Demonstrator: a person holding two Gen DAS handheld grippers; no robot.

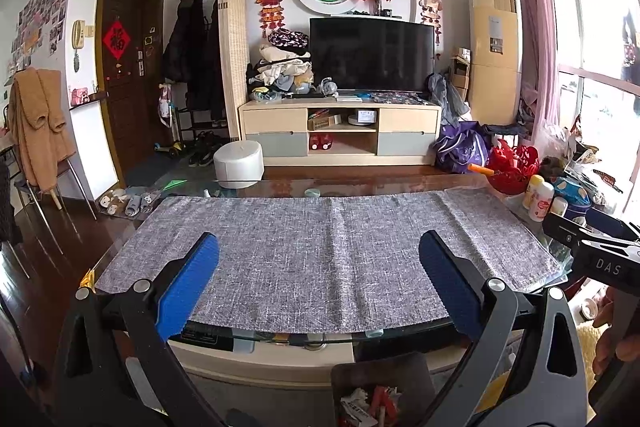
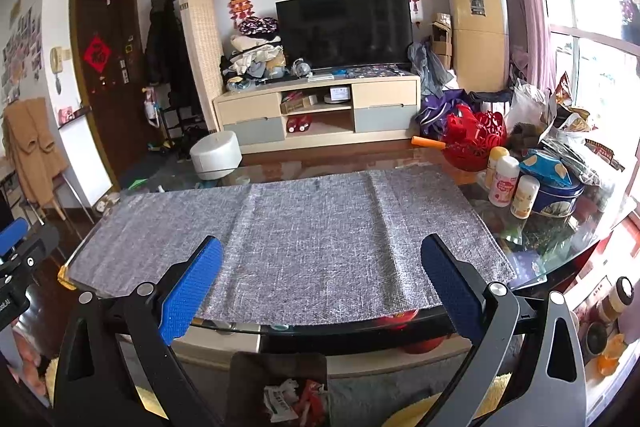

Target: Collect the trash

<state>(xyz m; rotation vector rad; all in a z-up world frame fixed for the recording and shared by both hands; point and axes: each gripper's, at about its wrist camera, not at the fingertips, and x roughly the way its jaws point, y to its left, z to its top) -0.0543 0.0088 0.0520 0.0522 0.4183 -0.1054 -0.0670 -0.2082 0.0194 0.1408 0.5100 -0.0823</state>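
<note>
My left gripper [image 1: 319, 251] is open and empty, held above the near edge of a glass table covered by a grey cloth mat [image 1: 320, 251]. My right gripper [image 2: 322, 255] is open and empty too, above the same mat [image 2: 304, 235]. Below the table's near edge stands a dark bin [image 1: 380, 375] with crumpled white and red trash [image 1: 370, 407] in it; it also shows in the right wrist view [image 2: 280, 367], trash [image 2: 292, 401] inside. The right gripper's body shows at the right edge of the left wrist view [image 1: 596, 247].
Bottles [image 2: 506, 183], a blue tin [image 2: 560, 195], a red basket [image 2: 476, 139] and bags crowd the table's right end. A white round stool [image 1: 239, 165] and a TV cabinet [image 1: 340, 131] stand beyond the table. A chair with a brown coat [image 1: 36, 131] is at the left.
</note>
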